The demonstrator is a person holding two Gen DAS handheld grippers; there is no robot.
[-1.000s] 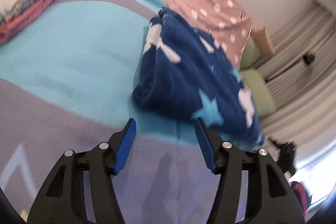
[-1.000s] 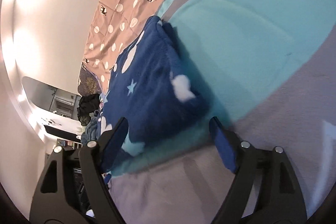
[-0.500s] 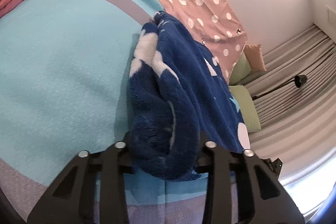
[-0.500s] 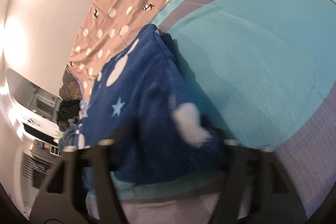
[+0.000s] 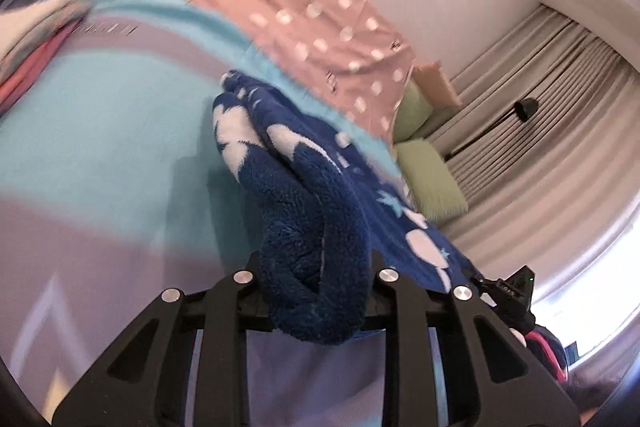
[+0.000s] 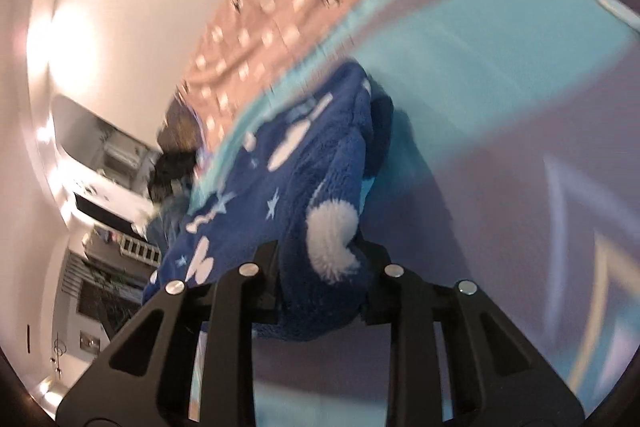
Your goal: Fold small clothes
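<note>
Both grippers are clamped on the same blue fleece garment point(image 5: 316, 227), and their jaws are closing further on it. In the left wrist view, the left gripper point(image 5: 316, 291) is seen at 6 o'clock with a thick folded end of the fleece squeezed between its black fingers point(image 5: 256, 283), the cloth bulging out below them. From there the garment, patterned with white shapes and pale stars, is stretched away toward 11 o'clock, where its far end meets the turquoise and grey blanket point(image 5: 100, 131); whether that end rests on it cannot be told. In the right wrist view, the right gripper point(image 6: 320, 287) is likewise seen at 6 o'clock, pinched on another bunched corner of the fleece point(image 6: 328, 195), a fluffy white patch sitting just above the fingers. A pink dotted sheet point(image 5: 304, 15) is spread beyond the blanket toward 12 o'clock, and green pillows point(image 5: 432, 175) are seen at 3 o'clock in the left view. A stack of folded clothes point(image 5: 28, 39) is glimpsed at 9 o'clock, blurred.
</note>
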